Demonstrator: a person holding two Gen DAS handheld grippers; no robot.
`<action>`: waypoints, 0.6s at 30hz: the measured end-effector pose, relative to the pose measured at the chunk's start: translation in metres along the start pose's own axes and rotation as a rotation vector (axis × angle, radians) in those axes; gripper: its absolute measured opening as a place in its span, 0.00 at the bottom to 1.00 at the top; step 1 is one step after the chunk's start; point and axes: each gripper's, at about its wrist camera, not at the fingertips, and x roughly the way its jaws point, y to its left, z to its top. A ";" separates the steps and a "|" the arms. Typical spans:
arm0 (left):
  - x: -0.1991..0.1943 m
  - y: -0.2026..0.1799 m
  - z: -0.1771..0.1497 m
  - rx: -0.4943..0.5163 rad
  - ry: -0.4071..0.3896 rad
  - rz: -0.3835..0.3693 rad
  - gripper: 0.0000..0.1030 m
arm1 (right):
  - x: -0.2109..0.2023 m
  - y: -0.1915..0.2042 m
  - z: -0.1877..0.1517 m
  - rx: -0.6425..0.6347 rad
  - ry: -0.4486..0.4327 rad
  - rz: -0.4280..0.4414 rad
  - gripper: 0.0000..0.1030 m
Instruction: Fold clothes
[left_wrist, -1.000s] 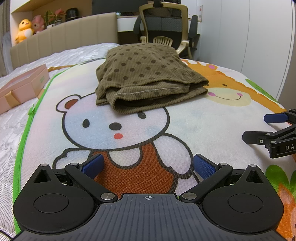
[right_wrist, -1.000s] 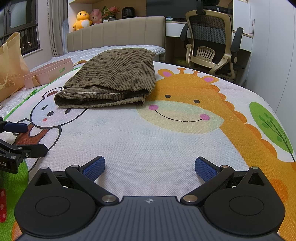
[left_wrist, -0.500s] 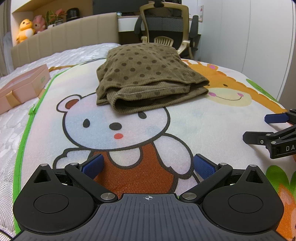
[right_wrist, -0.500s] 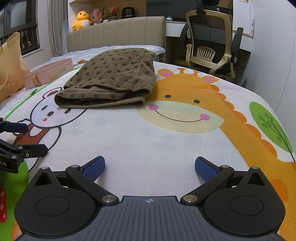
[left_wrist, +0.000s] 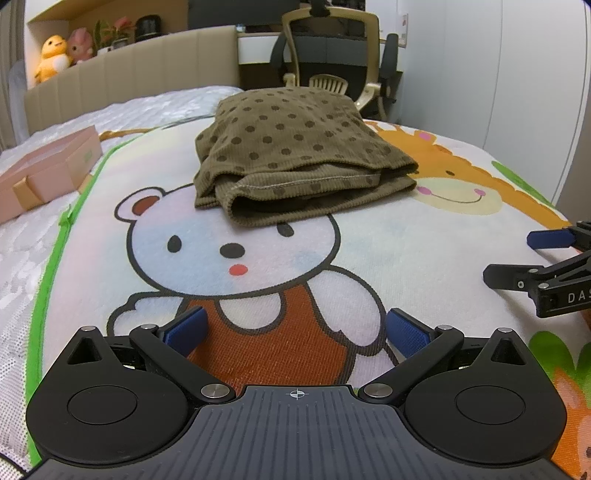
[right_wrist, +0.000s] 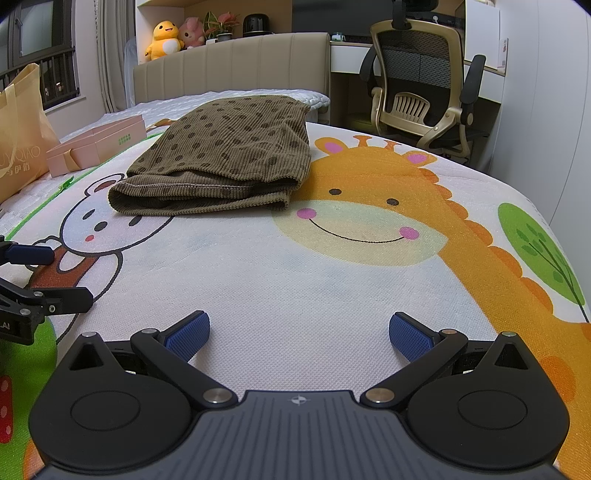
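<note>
Bed-top inventory, listed left to right.

1. Tan paper carrier bag (right_wrist: 20, 129) with printed lettering, far left edge of the right wrist view, standing on the bed.
2. Pale pink flat cardboard gift box (left_wrist: 44, 170) with a tan ribbon band, on the white quilted mattress just left of the mat's green border.
3. Cartoon-printed play mat (left_wrist: 369, 240) covering the bed: white bear in an orange top at left, orange giraffe at right, green tree at far right.
4. Left gripper (left_wrist: 294, 328), black with 2 blue pads, low over the bear's orange top; jaws spread wide, nothing between them.
5. Olive-brown corduroy garment with dark polka dots (left_wrist: 295, 155), folded into a compact bundle, lying on the far part of the mat across the bear's ear and the giraffe's head, well apart from both grippers.
6. Right gripper (right_wrist: 299, 330), same build, low over white mat near the giraffe's chin; jaws spread wide, empty.
7. Beige padded headboard (right_wrist: 229, 70), far end; yellow duck plush (right_wrist: 162, 35) and pink plush on the shelf above.
8. Beige-framed mesh office chair (right_wrist: 421, 85), far right, beside the bed.
</note>
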 end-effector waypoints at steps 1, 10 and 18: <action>0.000 0.000 0.000 -0.002 -0.001 -0.001 1.00 | 0.000 0.000 0.000 0.000 0.000 0.000 1.00; 0.000 0.000 0.000 0.000 0.000 -0.001 1.00 | 0.000 -0.001 0.000 0.001 0.000 0.001 1.00; -0.001 -0.002 -0.001 0.006 -0.003 0.015 1.00 | 0.000 0.000 0.000 -0.001 -0.001 0.000 1.00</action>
